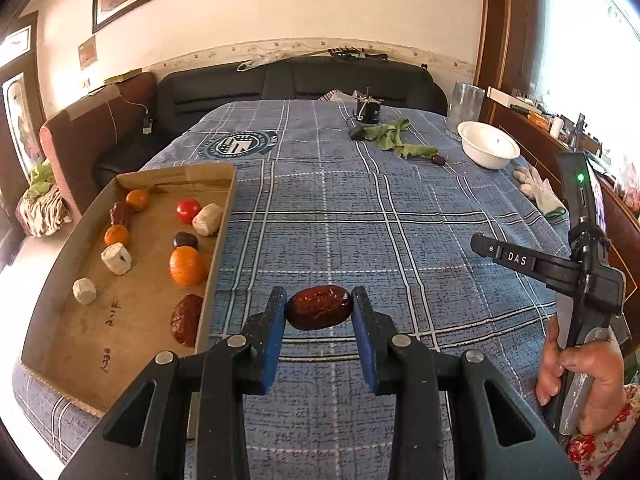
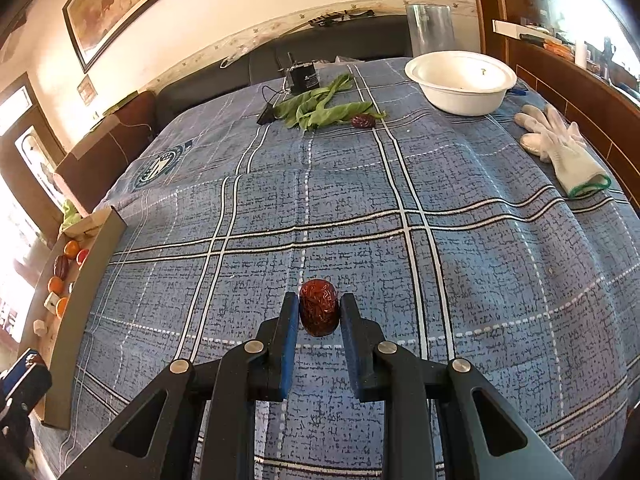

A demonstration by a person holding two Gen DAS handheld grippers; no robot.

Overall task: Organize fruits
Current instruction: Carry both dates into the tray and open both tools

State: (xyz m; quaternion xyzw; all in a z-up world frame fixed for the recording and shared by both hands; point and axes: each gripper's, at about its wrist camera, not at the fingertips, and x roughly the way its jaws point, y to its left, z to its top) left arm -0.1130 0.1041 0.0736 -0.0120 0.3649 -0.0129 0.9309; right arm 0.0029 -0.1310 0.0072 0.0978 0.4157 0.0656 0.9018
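Observation:
My left gripper (image 1: 319, 307) is shut on a dark red date (image 1: 319, 307), held sideways between the blue pads just right of the cardboard tray (image 1: 132, 312). The tray holds oranges (image 1: 186, 266), a red tomato (image 1: 188, 210), more dates (image 1: 186, 319) and pale lumps (image 1: 116, 258). My right gripper (image 2: 319, 312) is shut on another red date (image 2: 319, 307) above the blue plaid cloth. The right gripper also shows in the left wrist view (image 1: 480, 246). A further date (image 2: 363, 121) lies by green leaves (image 2: 320, 108) far back.
A white bowl (image 2: 460, 80) stands at the back right, with a glass jar (image 2: 430, 28) behind it and white gloves (image 2: 560, 148) at the right edge. A small black device (image 2: 303, 77) with a cable sits at the back. The tray also shows in the right wrist view (image 2: 86, 288).

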